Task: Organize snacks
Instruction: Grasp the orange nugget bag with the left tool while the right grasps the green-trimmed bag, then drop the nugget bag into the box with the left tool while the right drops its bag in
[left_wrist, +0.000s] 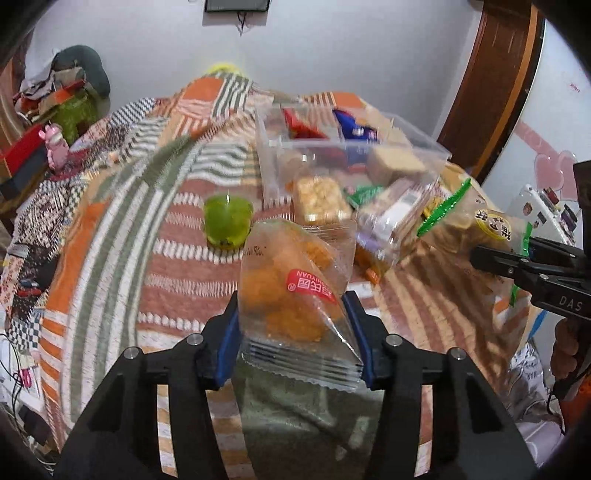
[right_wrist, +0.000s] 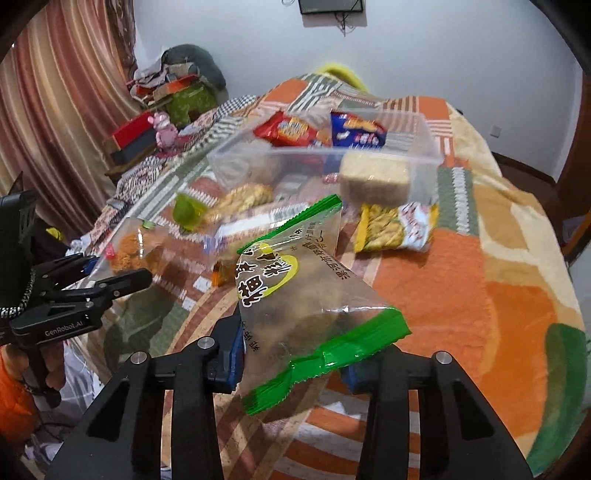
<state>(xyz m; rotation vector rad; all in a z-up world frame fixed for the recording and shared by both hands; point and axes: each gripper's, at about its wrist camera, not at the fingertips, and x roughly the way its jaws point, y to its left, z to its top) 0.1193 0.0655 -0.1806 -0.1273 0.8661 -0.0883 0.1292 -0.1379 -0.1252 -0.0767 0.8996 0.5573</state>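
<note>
The orange-crumb snack packet (left_wrist: 295, 291) sits clamped in the left tongs (left_wrist: 297, 332), and the green-edged packet (right_wrist: 306, 295) is pinched in the right tongs (right_wrist: 291, 354) — both held above the patterned bed (right_wrist: 480, 266). The clear plastic bin (right_wrist: 424, 147) lies ahead of both tongs; carry each packet over its rim before letting go — one at a time seems safest.

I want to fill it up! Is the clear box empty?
No. The clear box already holds a red packet, a blue packet and a pale cake.
</note>
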